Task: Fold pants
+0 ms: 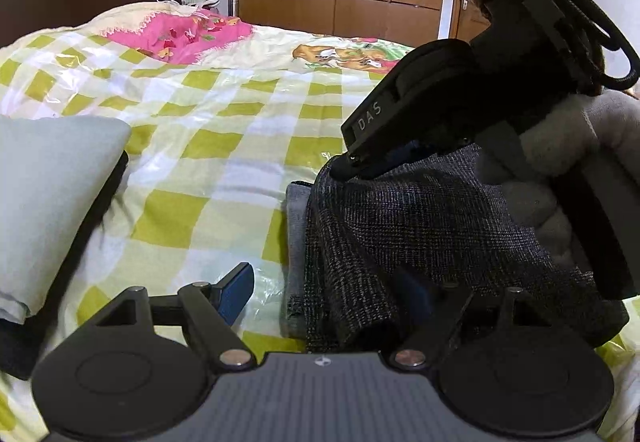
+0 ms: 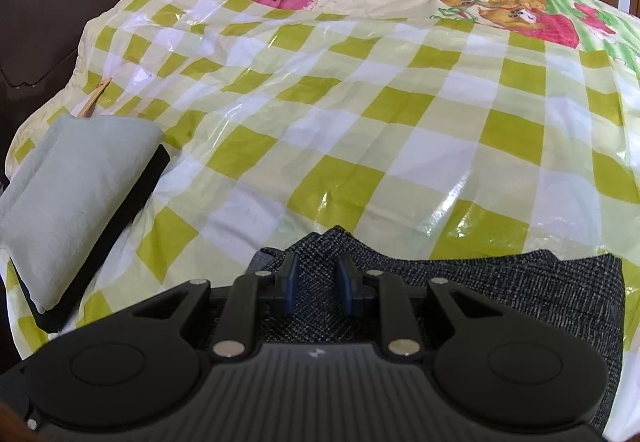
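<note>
From the left wrist we see our left tongs (image 1: 328, 292) spread wide, gripping nothing, beside the dark pants (image 1: 420, 226) on the bed (image 1: 224, 129). From the right wrist, our right tongs (image 2: 317, 282) pinch the pants (image 2: 500, 282) at a raised edge, probably to carry over a fold.

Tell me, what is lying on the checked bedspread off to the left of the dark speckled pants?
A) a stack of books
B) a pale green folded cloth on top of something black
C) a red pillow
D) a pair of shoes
B: a pale green folded cloth lies on a flat black item on the bedspread, left of the pants; no red pillow, books or shoes are there.
</note>
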Action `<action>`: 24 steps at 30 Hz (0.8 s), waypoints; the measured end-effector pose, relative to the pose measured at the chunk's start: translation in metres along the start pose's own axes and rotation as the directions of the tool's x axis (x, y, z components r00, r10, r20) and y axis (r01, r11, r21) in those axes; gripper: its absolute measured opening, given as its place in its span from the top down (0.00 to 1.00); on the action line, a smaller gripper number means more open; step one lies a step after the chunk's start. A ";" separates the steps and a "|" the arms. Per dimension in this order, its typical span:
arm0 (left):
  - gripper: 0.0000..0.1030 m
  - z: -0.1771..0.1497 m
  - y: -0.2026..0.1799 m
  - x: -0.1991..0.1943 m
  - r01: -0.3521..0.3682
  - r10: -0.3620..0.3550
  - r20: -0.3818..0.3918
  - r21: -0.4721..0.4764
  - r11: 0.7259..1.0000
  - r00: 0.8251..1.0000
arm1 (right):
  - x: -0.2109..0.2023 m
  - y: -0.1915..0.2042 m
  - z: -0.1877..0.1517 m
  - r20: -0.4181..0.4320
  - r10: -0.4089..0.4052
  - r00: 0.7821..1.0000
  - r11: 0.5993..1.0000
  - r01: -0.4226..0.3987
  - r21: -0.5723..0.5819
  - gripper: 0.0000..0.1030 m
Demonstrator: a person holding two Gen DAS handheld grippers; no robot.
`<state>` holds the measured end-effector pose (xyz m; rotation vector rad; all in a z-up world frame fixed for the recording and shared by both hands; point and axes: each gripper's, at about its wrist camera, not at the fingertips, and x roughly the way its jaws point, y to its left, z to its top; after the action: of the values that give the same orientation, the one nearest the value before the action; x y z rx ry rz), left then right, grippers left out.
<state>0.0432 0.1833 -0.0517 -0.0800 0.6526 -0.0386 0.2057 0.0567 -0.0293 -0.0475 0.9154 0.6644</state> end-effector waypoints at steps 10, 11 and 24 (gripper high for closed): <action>0.12 -0.002 0.006 0.002 0.049 -0.049 0.004 -0.009 0.999 0.999 | -0.034 0.001 -0.002 0.062 -0.037 0.997 0.999 0.036 0.019 0.79; 0.12 -0.002 0.007 0.003 0.054 -0.054 0.005 -0.011 0.998 0.999 | -0.042 -0.002 -0.003 0.071 -0.039 0.997 0.999 0.037 0.031 0.78; 0.12 -0.004 0.009 0.005 0.092 -0.092 0.006 -0.012 0.996 0.996 | -0.129 -0.088 -0.070 0.024 -0.250 0.968 0.905 0.225 0.360 0.76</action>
<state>0.0450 0.1912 -0.0586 -0.1218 0.6435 -0.1232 0.1492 -0.1015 0.0024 0.1840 0.9321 0.2643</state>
